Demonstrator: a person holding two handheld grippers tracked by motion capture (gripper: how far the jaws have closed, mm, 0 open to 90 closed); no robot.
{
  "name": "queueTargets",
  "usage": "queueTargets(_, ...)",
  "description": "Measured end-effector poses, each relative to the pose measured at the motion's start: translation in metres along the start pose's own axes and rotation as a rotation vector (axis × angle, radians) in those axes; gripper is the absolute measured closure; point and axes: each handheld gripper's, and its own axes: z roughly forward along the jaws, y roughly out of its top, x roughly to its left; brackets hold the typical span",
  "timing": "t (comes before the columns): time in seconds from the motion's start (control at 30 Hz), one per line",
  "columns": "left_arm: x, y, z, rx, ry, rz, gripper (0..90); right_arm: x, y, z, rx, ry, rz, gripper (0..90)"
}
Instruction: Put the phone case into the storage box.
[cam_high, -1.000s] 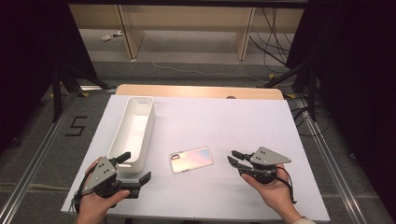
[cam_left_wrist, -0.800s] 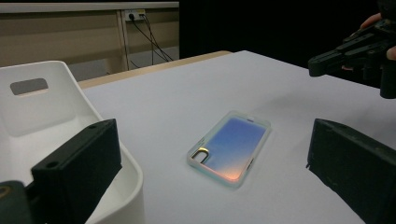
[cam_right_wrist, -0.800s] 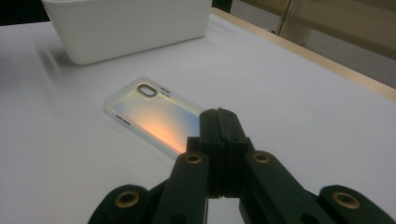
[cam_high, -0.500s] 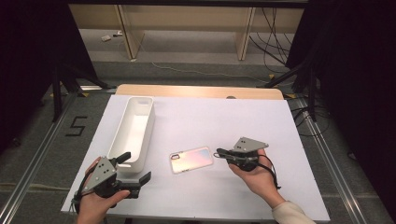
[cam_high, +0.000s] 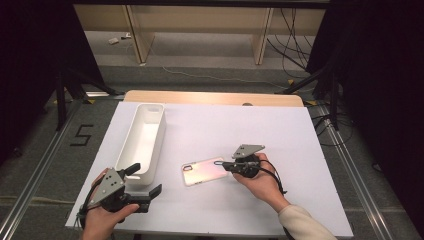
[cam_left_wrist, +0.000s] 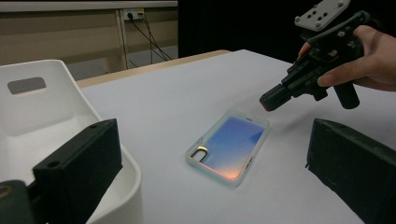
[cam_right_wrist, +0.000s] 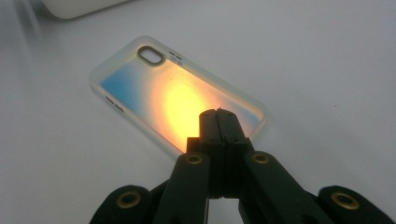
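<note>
On the white bench (cam_high: 280, 150) lies an iridescent phone case (cam_high: 204, 171), flat, back up, its camera cut-out toward the 9 o'clock end in the high view. It sits a little to the 4 o'clock side of the long white plastic bin (cam_high: 142, 143), apart from it.

The right gripper (cam_high: 226, 165) is held in the person's right hand (cam_high: 260, 181) at the case's 3 o'clock end. Its fingers are pressed together with nothing between them; they have just been closing. In the right gripper view the joined tips (cam_right_wrist: 218, 122) point over the near end of the case; whether they touch it cannot be told. In the left gripper view they hang just above the bench by the case's far corner.

The left gripper (cam_high: 148, 182) rests at 7 o'clock on the bench, in the left hand (cam_high: 102, 216), its fingers spread wide and empty, one by the bin's near end.
</note>
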Motion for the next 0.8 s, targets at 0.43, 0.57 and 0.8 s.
queueTargets(0.43, 0.0, 0.0, 0.0, -0.002, 0.002, 0.001, 2.8, 0.0, 0.0, 0.017, 0.071, -0.001, -0.017, 90.0)
queueTargets(0.57, 0.0, 0.0, -0.001, -0.004, 0.0, 0.0, 2.8, 0.002, -0.001, 0.018, 0.085, -0.001, -0.011, 90.0)
queueTargets(0.8, 0.0, 0.0, 0.0, -0.001, -0.001, 0.002, 3.0, 0.0, 0.0, 0.018, 0.101, 0.003, -0.023, 90.0)
